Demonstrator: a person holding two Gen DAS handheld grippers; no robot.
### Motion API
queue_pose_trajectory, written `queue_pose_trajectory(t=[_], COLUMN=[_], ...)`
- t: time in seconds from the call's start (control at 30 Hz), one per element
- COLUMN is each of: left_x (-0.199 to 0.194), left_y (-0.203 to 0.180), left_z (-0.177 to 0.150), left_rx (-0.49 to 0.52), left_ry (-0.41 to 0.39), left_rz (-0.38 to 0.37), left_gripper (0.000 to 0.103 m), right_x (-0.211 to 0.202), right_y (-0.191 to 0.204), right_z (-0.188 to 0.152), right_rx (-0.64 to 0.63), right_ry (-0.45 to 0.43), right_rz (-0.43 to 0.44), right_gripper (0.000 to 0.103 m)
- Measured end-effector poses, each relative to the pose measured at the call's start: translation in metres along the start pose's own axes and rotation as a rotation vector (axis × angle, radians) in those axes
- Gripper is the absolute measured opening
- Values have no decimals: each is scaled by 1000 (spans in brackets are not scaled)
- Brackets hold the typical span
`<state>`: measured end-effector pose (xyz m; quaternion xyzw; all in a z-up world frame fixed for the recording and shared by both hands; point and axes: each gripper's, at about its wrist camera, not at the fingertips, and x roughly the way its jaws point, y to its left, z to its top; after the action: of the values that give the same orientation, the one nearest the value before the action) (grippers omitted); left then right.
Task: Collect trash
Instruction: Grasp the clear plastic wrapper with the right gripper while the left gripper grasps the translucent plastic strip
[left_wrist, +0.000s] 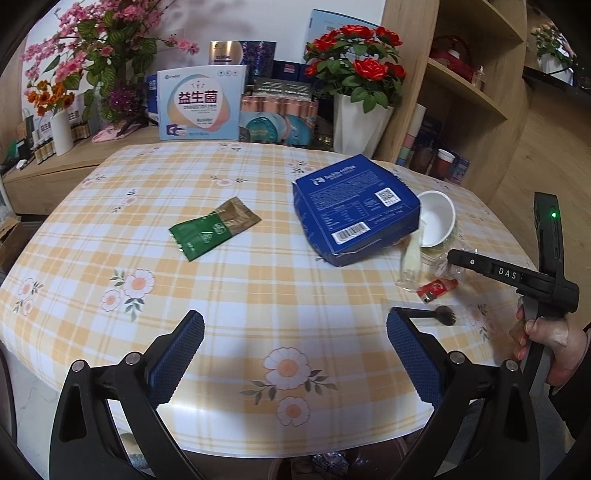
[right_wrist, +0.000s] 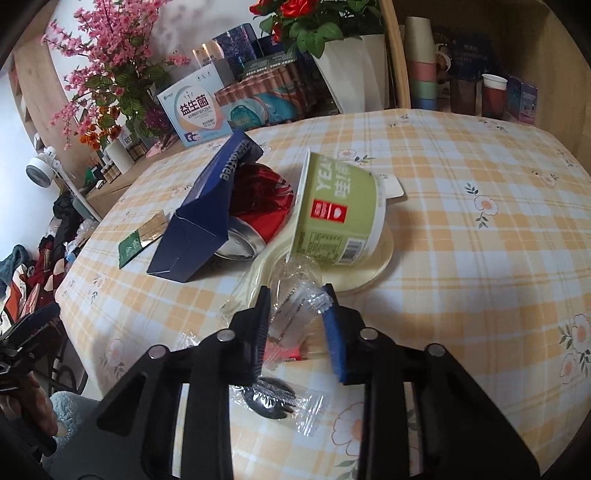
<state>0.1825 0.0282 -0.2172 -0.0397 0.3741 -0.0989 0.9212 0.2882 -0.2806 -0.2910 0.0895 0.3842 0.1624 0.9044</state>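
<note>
Trash lies on the checked tablecloth (left_wrist: 258, 288). A green and brown sachet (left_wrist: 214, 230) sits left of centre. A blue coffee box (left_wrist: 354, 206) leans over a crushed red can (right_wrist: 258, 206). Beside them a green paper cup (right_wrist: 340, 210) lies tilted on a pale lid (right_wrist: 369, 273). My right gripper (right_wrist: 297, 314) is shut on crumpled clear plastic wrap (right_wrist: 295, 306) in front of the cup. Under it lie a wrapped black spoon (right_wrist: 273, 398) and a small red sachet (left_wrist: 437, 288). My left gripper (left_wrist: 295, 319) hangs open over bare cloth near the front edge, holding nothing.
Behind the table stand a white pot of red roses (left_wrist: 358, 122), pink flowers (left_wrist: 99, 48) and product boxes (left_wrist: 201, 103). A wooden shelf (left_wrist: 465, 85) with stacked cups (right_wrist: 421, 62) rises at the right. A hand (left_wrist: 550, 339) holds the right gripper at the table's right edge.
</note>
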Motion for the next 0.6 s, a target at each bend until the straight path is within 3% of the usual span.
queue_pose_trajectory(t=[0.17, 0.4, 0.53, 0.6], left_x=[11, 43, 69, 84], left_y=[-18, -62, -89, -102], left_z=[1, 13, 22, 27], left_rx=[19, 116, 162, 190], left_ry=[29, 96, 143, 166], left_rz=[-66, -223, -300, -318], left_gripper=[83, 52, 48, 38], right_x=[-20, -36, -42, -44], right_y=[-6, -20, -30, -35], right_z=[-3, -10, -15, -19], right_rx=[-1, 30, 53, 70], right_ry=[-26, -40, -45, -47], right_rz=[3, 2, -1, -2], right_gripper=[27, 26, 26, 26])
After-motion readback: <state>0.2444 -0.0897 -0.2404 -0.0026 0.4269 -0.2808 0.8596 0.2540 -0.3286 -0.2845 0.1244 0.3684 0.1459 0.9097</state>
